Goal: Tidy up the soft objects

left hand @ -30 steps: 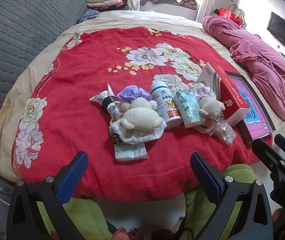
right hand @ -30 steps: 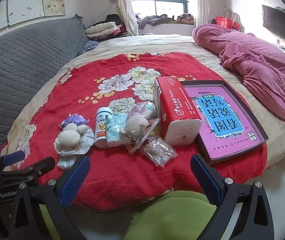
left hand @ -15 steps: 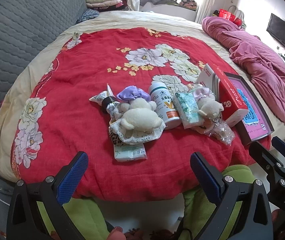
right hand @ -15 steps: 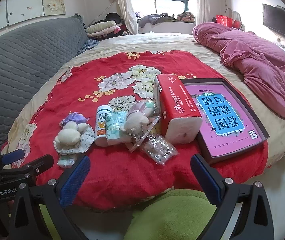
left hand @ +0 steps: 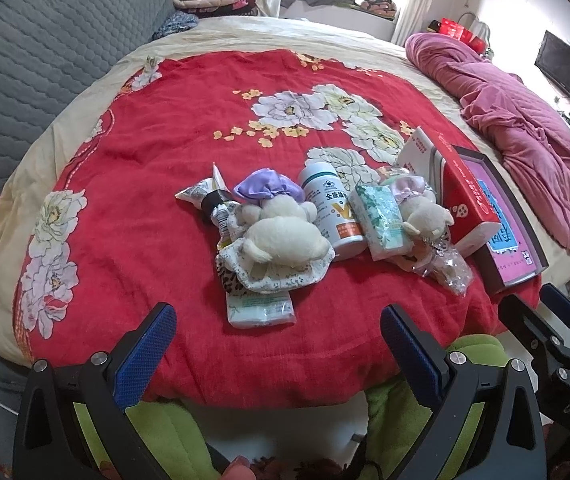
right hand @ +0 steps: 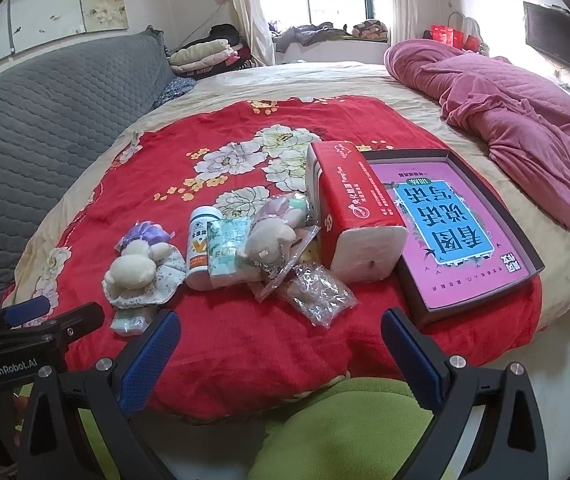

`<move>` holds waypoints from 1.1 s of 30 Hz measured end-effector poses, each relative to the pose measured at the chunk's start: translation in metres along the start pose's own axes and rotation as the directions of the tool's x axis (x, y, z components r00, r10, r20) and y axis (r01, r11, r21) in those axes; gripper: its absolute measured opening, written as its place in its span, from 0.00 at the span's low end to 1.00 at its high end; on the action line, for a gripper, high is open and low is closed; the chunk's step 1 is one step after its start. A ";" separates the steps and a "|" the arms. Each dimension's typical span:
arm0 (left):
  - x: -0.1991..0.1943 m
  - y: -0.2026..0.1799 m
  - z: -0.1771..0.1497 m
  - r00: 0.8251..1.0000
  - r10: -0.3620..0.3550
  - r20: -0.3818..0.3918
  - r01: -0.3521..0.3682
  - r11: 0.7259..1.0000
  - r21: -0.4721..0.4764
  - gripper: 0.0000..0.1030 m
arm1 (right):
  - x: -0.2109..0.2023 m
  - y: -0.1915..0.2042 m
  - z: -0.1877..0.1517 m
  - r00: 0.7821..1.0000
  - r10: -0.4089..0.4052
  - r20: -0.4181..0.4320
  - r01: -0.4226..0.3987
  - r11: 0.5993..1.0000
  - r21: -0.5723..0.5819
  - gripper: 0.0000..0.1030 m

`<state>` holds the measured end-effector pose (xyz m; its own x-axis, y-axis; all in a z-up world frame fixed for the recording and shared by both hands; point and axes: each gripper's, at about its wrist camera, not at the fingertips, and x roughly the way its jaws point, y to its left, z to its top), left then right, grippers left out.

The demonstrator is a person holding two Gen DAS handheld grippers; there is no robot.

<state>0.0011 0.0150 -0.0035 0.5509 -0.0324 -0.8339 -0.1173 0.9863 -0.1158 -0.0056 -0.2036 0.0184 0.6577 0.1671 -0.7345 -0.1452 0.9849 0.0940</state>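
Both tools hang short of the bed's near edge, each with its blue-padded fingers spread wide and nothing between them. From its own camera the left tool (left hand: pixel 277 344) faces the middle of a red floral blanket (left hand: pixel 145 184); the right tool (right hand: pixel 281 344) sits just beside it and shows at the right edge of the left view, while the left one shows at the lower left of the right view. Green fabric on the person's legs (right hand: pixel 341 432) fills the space below the fingers.

Nearest the left tool lies a small white tissue pack (left hand: pixel 261 310), partly under the floral skirt of a cream plush doll with a purple bonnet (left hand: pixel 281 236), which lies face down. A squeezed tube (left hand: pixel 205 200) rests beside the doll's head on the left. To the right a white supplement bottle (left hand: pixel 331 208) lies on its side, touching a green-printed tissue pack (left hand: pixel 381 216). Against that leans a second, smaller plush doll (left hand: pixel 425 212) in a pink bonnet, with a crinkled clear plastic bag (right hand: pixel 317 296) in front of it. Further right stands a red-wrapped tissue brick (right hand: pixel 349 208), touching a dark tray-like box holding a pink book (right hand: pixel 453 232). A rumpled pink quilt (right hand: pixel 525 120) lies well apart at the far right, and a grey quilted headboard (right hand: pixel 45 112) borders the bed on the left.
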 end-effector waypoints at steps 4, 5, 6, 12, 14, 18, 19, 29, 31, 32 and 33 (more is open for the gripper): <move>0.017 0.005 0.014 1.000 -0.009 -0.026 0.009 1.000 -0.011 0.99 | 0.011 -0.005 -0.001 1.000 0.001 -0.015 0.000 1.000 0.021 0.98; 0.022 0.005 0.019 1.000 0.007 -0.027 -0.008 1.000 -0.007 0.99 | 0.014 -0.007 -0.001 1.000 -0.001 -0.021 0.001 1.000 0.026 0.98; 0.026 0.005 0.024 0.999 0.018 -0.027 -0.018 1.000 -0.003 0.99 | 0.018 -0.009 -0.001 1.000 -0.002 -0.027 0.002 0.999 0.035 0.98; 0.060 0.000 0.052 0.995 0.080 -0.060 -0.080 0.997 0.002 0.99 | 0.040 -0.019 0.002 0.998 -0.009 -0.064 0.013 0.998 0.065 0.98; 0.069 -0.003 0.056 0.993 0.088 -0.075 -0.088 0.996 0.009 0.99 | 0.046 -0.022 0.002 0.997 -0.011 -0.075 0.016 0.997 0.069 0.98; 0.082 -0.012 0.060 0.989 0.125 -0.079 -0.123 0.992 0.030 0.99 | 0.057 -0.033 0.003 0.995 -0.023 -0.098 0.032 0.996 0.088 0.98; 0.084 -0.013 0.061 0.988 0.132 -0.079 -0.130 0.991 0.035 0.99 | 0.060 -0.036 0.003 0.994 -0.025 -0.108 0.035 0.995 0.094 0.98; 0.101 -0.007 0.063 0.984 0.143 -0.108 -0.142 0.990 0.017 0.91 | 0.101 -0.050 0.006 0.977 -0.006 -0.212 0.017 0.999 0.046 0.96; 0.103 -0.005 0.063 0.984 0.139 -0.112 -0.139 0.990 0.012 0.89 | 0.109 -0.048 0.007 0.974 -0.006 -0.227 0.015 0.999 0.037 0.91; 0.104 -0.003 0.063 0.984 0.133 -0.115 -0.133 0.991 0.008 0.89 | 0.111 -0.047 0.007 0.974 -0.004 -0.228 0.012 0.999 0.035 0.89; 0.104 -0.002 0.063 0.985 0.129 -0.117 -0.129 0.992 0.003 0.88 | 0.114 -0.047 0.007 0.973 -0.006 -0.229 0.014 0.999 0.034 0.85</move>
<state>0.1106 0.0194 -0.0560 0.4306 0.0762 -0.8993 -0.1848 0.9828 -0.0052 0.0818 -0.2310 -0.0647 0.4716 0.1462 -0.8696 -0.1107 0.9882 0.1061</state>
